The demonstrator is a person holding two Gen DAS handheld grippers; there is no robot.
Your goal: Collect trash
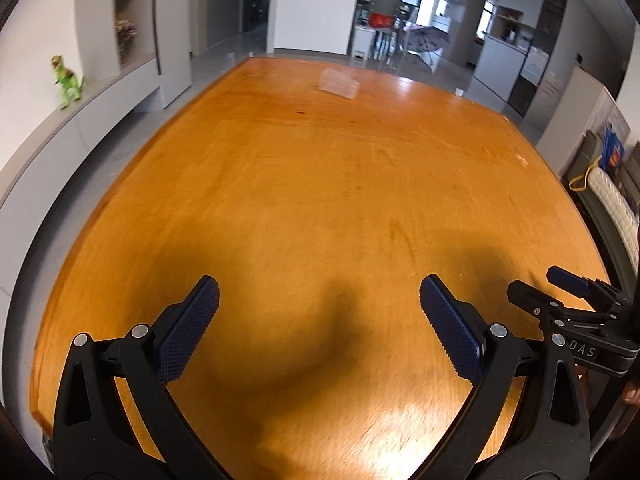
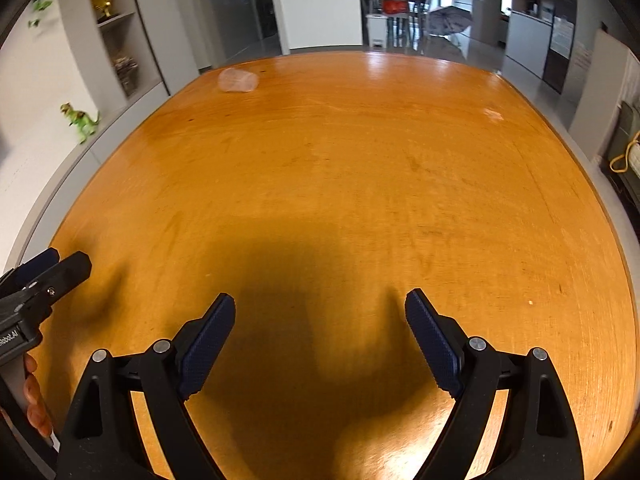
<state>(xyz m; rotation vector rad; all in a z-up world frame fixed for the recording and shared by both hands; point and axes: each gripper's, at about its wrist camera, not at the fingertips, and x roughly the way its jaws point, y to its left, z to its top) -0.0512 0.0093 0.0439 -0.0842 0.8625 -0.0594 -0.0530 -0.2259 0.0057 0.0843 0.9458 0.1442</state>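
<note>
Both tools gape empty — right tool (image 2: 320,320), left tool (image 1: 320,304); approach the clear plastic cup (image 2: 237,79) lying across the orange wooden desk (image 2: 360,168) low, straddling its sides.

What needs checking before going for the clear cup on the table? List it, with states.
1. Left gripper open and empty: ok.
2. Right gripper open and empty: ok.
3. Clear cup found, lying on its side near the far edge: ok.
4. Table bare between grippers and cup: ok.
5. Cup within reach: not ok, it is far across the table.
6. Small pale bit is trash: cannot tell, blurred.
</note>
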